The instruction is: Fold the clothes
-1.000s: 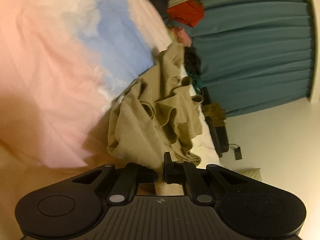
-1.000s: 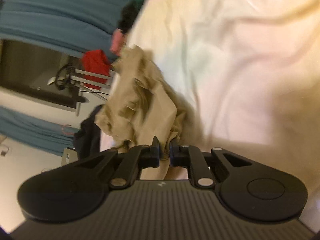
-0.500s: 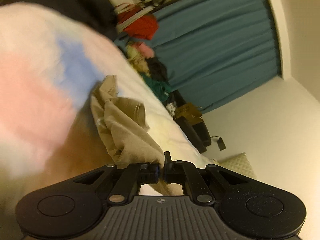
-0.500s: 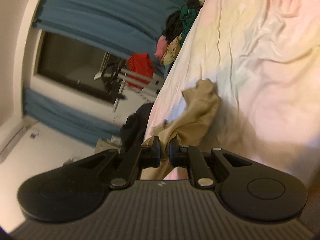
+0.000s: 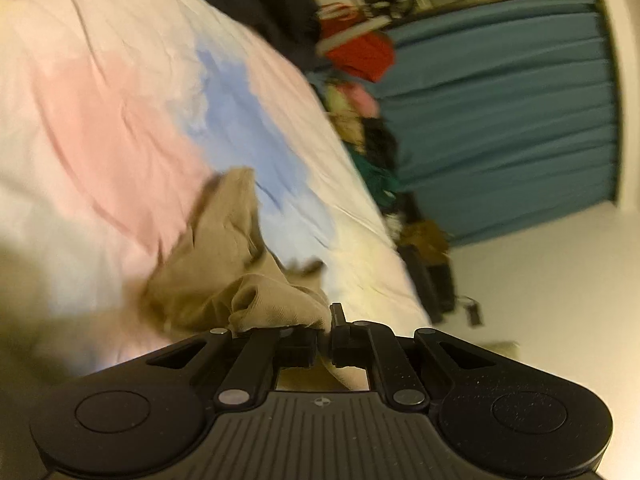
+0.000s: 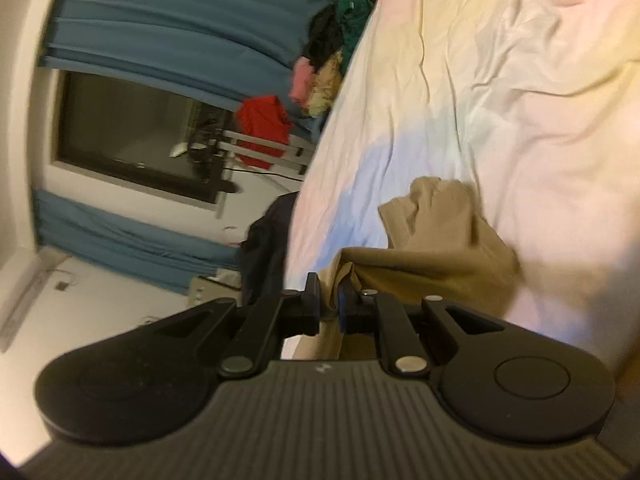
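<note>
Left gripper point(image 5: 325, 334) jaws nearly closed, clamped on an edge of the tan garment point(image 5: 224, 264); the figure ticks slightly wider but cloth sits pinched between the pads. Right gripper point(image 6: 329, 304) likewise narrow, pinching another edge of the same tan garment point(image 6: 440, 236). From the left wrist camera the cloth bunches just ahead of the fingers and trails off toward 11 o'clock, its far end draped on the bed sheet point(image 5: 120, 100). From the right wrist camera it stretches from the jaws toward 1 o'clock, far end resting on the pastel sheet point(image 6: 520, 100). Sheet is blotched pink, blue and pale yellow, wrinkled. Further out, at 1 o'clock in the left view, a heap of mixed clothes point(image 5: 368, 136) sits along the bed edge, a red item point(image 5: 364, 56) on a rack beyond it, then teal curtains point(image 5: 500, 120) at 2 o'clock. Right view has the same curtains point(image 6: 172, 12) at 11 o'clock and a dark window point(image 6: 128, 132) at 10.
</note>
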Demonstrator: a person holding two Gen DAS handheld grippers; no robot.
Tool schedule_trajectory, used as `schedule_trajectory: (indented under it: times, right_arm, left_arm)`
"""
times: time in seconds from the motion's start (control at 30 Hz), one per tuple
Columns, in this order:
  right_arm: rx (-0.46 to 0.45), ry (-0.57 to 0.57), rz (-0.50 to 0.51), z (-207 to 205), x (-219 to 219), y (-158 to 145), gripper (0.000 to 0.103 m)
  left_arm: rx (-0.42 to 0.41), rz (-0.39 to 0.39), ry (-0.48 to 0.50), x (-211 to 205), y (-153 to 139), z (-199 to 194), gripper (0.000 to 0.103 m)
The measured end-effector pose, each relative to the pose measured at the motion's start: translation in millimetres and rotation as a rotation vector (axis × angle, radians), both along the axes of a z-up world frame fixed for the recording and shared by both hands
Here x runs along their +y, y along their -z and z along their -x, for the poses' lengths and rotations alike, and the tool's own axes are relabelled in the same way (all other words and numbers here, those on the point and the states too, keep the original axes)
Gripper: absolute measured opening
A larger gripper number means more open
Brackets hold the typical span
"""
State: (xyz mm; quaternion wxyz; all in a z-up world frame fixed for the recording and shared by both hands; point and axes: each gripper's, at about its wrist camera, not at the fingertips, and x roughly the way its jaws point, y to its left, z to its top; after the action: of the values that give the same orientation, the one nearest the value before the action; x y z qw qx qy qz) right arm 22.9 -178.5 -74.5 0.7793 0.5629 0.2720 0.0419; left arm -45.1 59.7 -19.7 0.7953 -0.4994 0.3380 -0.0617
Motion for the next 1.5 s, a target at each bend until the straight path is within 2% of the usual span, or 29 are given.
schedule_trajectory:
  times: [0.07,0.17,0.27,0.37,0.57,0.67,0.87,0.93,0.97,1.0,1.07,1.13,1.17,1.2,1.23,1.27,1.3,1.4,1.47,1.5]
  right_arm:
    - [0.03,0.009,0.024,-29,4,8,0.012]
    - [0.07,0.044,0.112,-69,7,20,0.012]
    - [0.104,0.048,0.123,-99,8,41,0.012]
    - [0.122,0.048,0.141,-119,8,61,0.012]
    - [0.154,0.07,0.11,-137,-2,95,0.012]
    - [0.147,0.045,0.156,-144,2,96,0.013]
    - [0.116,0.006,0.225,-147,8,89,0.013]
    - [0.112,0.001,0.237,-144,8,86,0.013]
    - [0.11,0.0,0.245,-141,7,84,0.013]
    - [0.106,-0.004,0.255,-138,7,82,0.014]
    - [0.098,-0.017,0.259,-134,7,79,0.016]
    - [0.065,-0.037,0.27,-130,8,73,0.024]
    - [0.033,-0.028,0.275,-125,8,69,0.037]
    - [-0.02,-0.001,0.277,-118,7,62,0.056]
    - [-0.067,0.025,0.283,-111,6,55,0.066]
    - [-0.116,0.05,0.296,-105,5,46,0.081]
    - [-0.165,0.065,0.319,-99,5,37,0.087]
    - [-0.304,0.082,0.398,-83,6,14,0.087]
    - [-0.328,0.016,0.433,-86,11,11,0.086]
    - [-0.336,-0.02,0.449,-88,14,11,0.077]
  left_arm:
    - [0.034,-0.029,-0.004,1,4,-34,0.007]
    - [0.061,-0.093,0.016,-2,17,-84,0.009]
    - [0.101,-0.158,0.016,-4,34,-121,0.009]
    - [0.095,-0.188,0.034,-7,49,-145,0.009]
    - [0.031,-0.243,0.093,-14,64,-172,0.01]
    - [0.01,-0.287,0.105,-19,62,-175,0.01]
    - [-0.01,-0.267,0.118,-12,68,-175,0.009]
    - [-0.04,-0.283,0.143,-14,66,-172,0.01]
    - [-0.058,-0.294,0.158,-16,64,-170,0.018]
    - [-0.081,-0.315,0.174,-19,61,-168,0.031]
    - [-0.136,-0.377,0.21,-28,54,-162,0.045]
    - [-0.184,-0.452,0.226,-38,46,-153,0.051]
    - [-0.213,-0.488,0.228,-42,42,-147,0.055]
    - [-0.246,-0.511,0.226,-46,36,-141,0.058]
    - [-0.277,-0.526,0.221,-49,31,-134,0.06]
    - [-0.308,-0.54,0.215,-51,25,-127,0.065]
    - [-0.335,-0.554,0.212,-54,21,-121,0.07]
    - [-0.376,-0.597,0.219,-60,15,-110,0.077]
    - [-0.376,-0.627,0.225,-64,16,-107,0.077]
    - [-0.364,-0.638,0.22,-64,20,-108,0.077]
